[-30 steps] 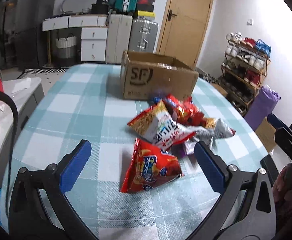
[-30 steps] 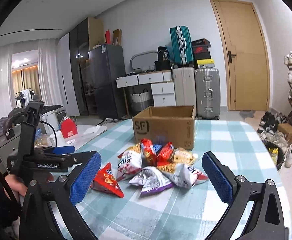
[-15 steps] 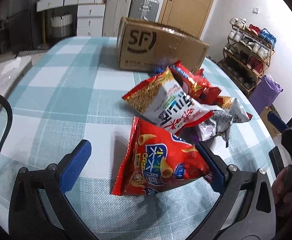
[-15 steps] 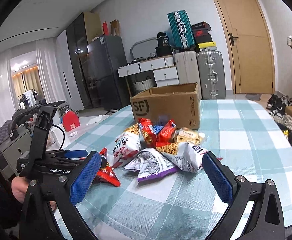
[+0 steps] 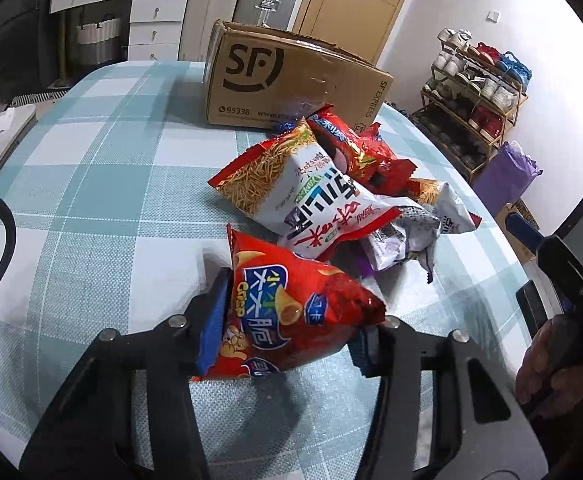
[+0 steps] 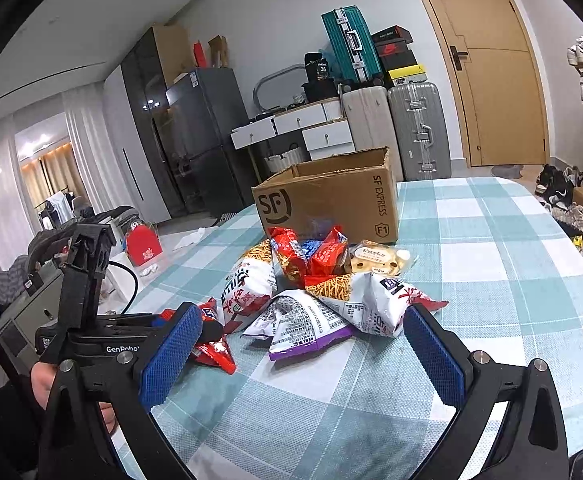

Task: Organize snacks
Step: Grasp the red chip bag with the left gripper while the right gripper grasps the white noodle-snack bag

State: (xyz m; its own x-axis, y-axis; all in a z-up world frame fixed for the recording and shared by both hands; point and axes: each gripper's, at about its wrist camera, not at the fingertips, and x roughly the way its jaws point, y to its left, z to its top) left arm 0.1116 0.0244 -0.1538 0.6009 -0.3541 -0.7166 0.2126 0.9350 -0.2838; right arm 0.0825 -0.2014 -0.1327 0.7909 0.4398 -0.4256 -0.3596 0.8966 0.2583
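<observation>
The left gripper (image 5: pixel 287 332) has its blue-padded fingers (image 5: pixel 211 320) closed on the red crinkled foil snack bag (image 5: pixel 291 312), low near one edge, on the near side of the open brown cardboard box (image 5: pixel 295 84). Risk: the puffed foil may slip or swing out when lifted, given so shallow a hold. The mixed pile of foil snack packets (image 5: pixel 331 196) lies between bag and box; a low carry could snag it. The right gripper (image 6: pixel 303 348) stands wide open, holding nothing, just short of the pile. The teal checked cloth-covered surface (image 5: pixel 103 184) left of the box is open; its rounded rim drops away right of the box
</observation>
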